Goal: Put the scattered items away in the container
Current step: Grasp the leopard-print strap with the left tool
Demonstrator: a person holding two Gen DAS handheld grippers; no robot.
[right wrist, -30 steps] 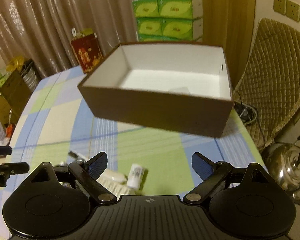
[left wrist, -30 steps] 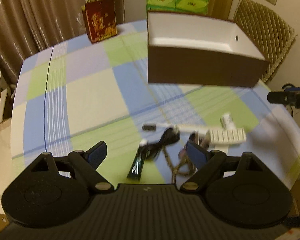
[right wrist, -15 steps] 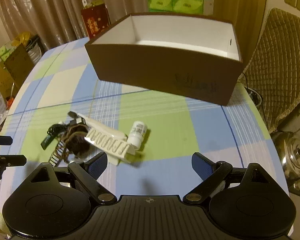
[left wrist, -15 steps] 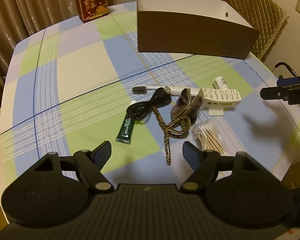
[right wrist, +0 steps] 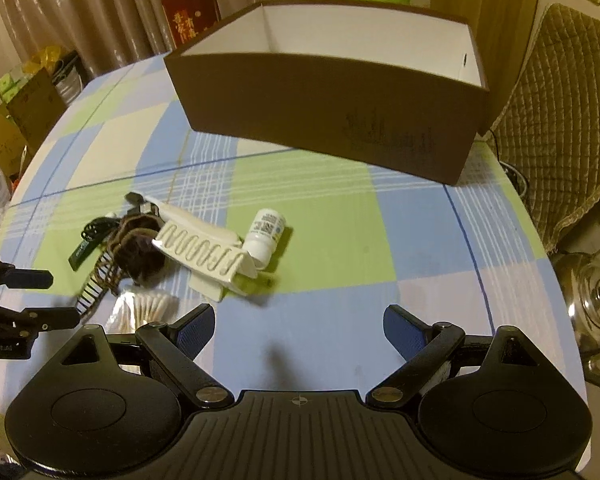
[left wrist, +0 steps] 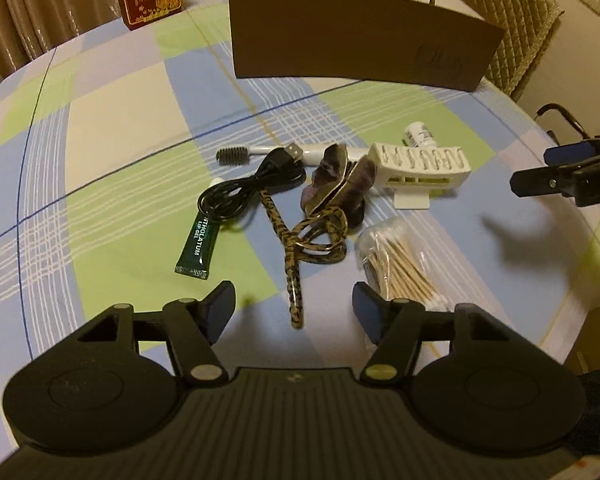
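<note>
Currently the left gripper (left wrist: 294,307) hangs over the near end of a leopard-print strap (left wrist: 296,252); its jaws are closing, the strap tip lies between them, and the pads do not press on it. The right gripper (right wrist: 299,327) stands wide apart above bare tablecloth (right wrist: 324,240), holding nothing. The cloth is a smooth check of blue, green and cream squares. The scattered items lie in a loose cluster near the middle of the table: a coiled black cable (left wrist: 244,188) with a metal plug, a flat dark-green tube (left wrist: 198,246), a thin white brush (left wrist: 236,155) with a dark bristle head, a crumpled brown fabric piece (left wrist: 340,184), a ribbed white plastic clip (left wrist: 424,164), a small white cylindrical bottle (right wrist: 267,236) touching the clip, and a clear bag of wooden cotton swabs (left wrist: 400,260) at the near right. The container, a rectangular brown cardboard box (right wrist: 332,92) with a white interior, sits at the far side, well apart from the cluster.
</note>
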